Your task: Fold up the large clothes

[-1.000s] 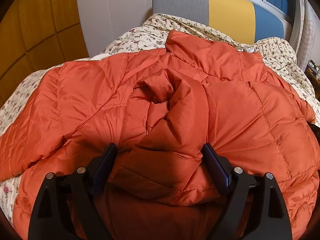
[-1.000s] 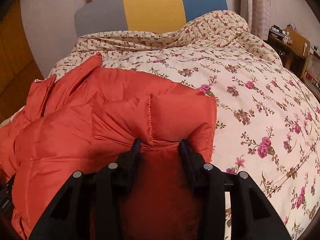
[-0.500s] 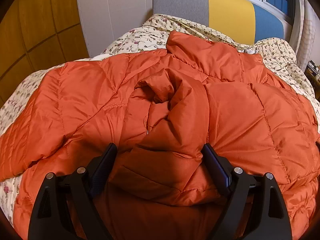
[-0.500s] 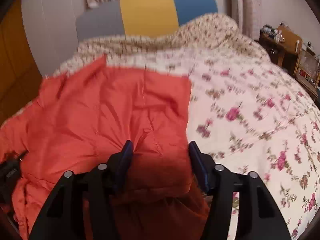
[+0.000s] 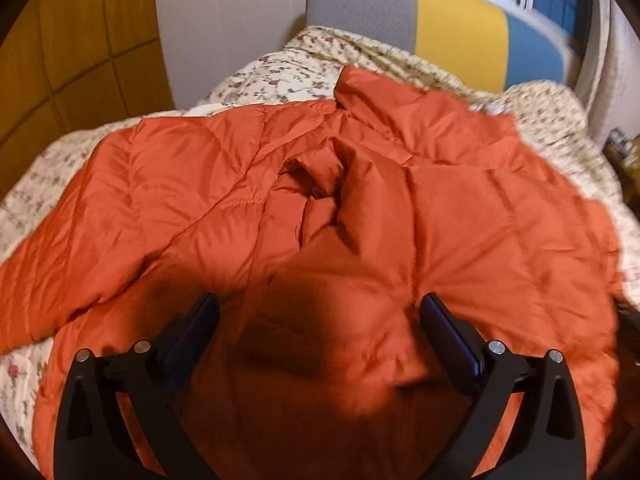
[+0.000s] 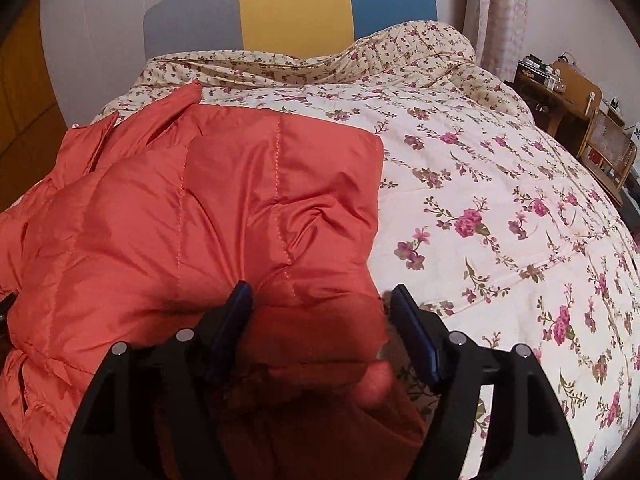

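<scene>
An orange quilted puffer jacket (image 5: pixel 192 184) lies spread over a bed with a floral cover (image 5: pixel 280 72). One sleeve is folded in over the jacket's middle. My left gripper (image 5: pixel 318 308) hovers over the jacket's near part. Its jaws are opening wide; fabric lies slack between them and the pads do not press on it. In the right wrist view the jacket (image 6: pixel 192 208) covers the left half, its folded edge ending on the floral cover (image 6: pixel 500 200). My right gripper (image 6: pixel 320 294) is opening too. The jacket's edge lies between its fingers, and the right finger (image 6: pixel 412 320) stands off the cloth.
A grey, yellow and blue headboard (image 6: pixel 296 4) stands at the far end of the bed. A wooden desk and chair (image 6: pixel 600 136) are at the far right. Yellow wooden panels (image 5: pixel 60 40) line the left wall. The bed's right half shows only the floral cover.
Both grippers let go. The left jaws widened and the bunched fabric between them dropped flat. The right jaws spread from a tight pinch, leaving the jacket's edge lying loose.
</scene>
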The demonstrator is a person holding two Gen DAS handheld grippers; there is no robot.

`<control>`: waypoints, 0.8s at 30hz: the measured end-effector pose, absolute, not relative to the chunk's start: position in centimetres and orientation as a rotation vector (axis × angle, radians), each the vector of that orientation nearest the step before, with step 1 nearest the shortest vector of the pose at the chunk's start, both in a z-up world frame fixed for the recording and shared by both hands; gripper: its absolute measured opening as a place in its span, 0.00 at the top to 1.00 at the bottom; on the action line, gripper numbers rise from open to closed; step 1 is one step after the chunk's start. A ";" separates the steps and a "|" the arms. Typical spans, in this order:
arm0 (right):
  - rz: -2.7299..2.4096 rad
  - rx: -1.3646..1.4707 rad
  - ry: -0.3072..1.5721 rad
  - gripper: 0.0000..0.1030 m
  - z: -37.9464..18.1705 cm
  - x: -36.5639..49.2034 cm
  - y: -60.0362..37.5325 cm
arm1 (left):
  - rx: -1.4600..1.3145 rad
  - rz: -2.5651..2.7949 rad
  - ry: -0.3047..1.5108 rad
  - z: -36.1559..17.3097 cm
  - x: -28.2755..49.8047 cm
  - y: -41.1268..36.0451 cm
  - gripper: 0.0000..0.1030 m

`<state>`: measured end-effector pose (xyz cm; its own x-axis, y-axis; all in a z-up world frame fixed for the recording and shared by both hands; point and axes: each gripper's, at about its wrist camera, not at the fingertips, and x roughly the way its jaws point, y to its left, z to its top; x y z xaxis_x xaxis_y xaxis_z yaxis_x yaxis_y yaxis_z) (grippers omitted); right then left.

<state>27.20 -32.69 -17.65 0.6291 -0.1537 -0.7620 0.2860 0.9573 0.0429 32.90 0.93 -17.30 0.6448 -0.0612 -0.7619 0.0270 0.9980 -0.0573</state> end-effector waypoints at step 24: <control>-0.278 0.166 0.858 0.23 -17.6 27.2 -32.7 | -0.800 0.470 0.703 -17.4 22.0 30.5 0.03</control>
<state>27.19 -32.74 -17.56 0.6206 -0.1743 -0.7645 0.3070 0.9512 0.0323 21.99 30.54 -17.38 0.6809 0.1197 -0.7225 -0.6218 0.6158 -0.4840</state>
